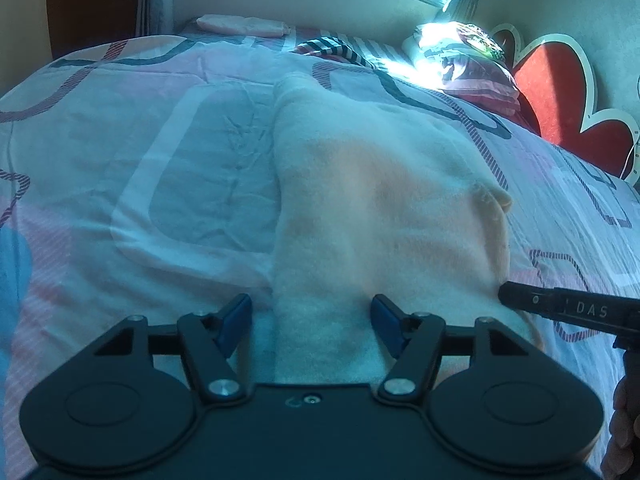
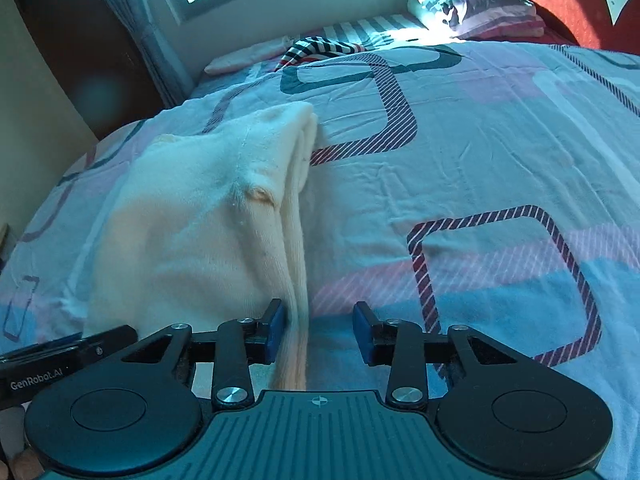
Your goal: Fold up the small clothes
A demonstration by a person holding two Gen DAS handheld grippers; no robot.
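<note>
A cream garment point(image 1: 380, 200) lies folded lengthwise on the bed point(image 1: 160, 160), filling the middle of the left wrist view and the left half of the right wrist view. The left gripper point(image 1: 311, 322) hangs at the bottom of its frame with fingers point(image 1: 236, 316) spread wide, the garment's near end lying between them, untouched by either pad. The right gripper point(image 2: 319, 330) sits low in its own frame, fingers partly apart; the left pad point(image 2: 276, 330) rests against the garment's folded right edge, the other stands clear over the quilt. A pillow point(image 2: 480, 4) and striped cloth point(image 2: 320, 46) lie in the upper part.
</note>
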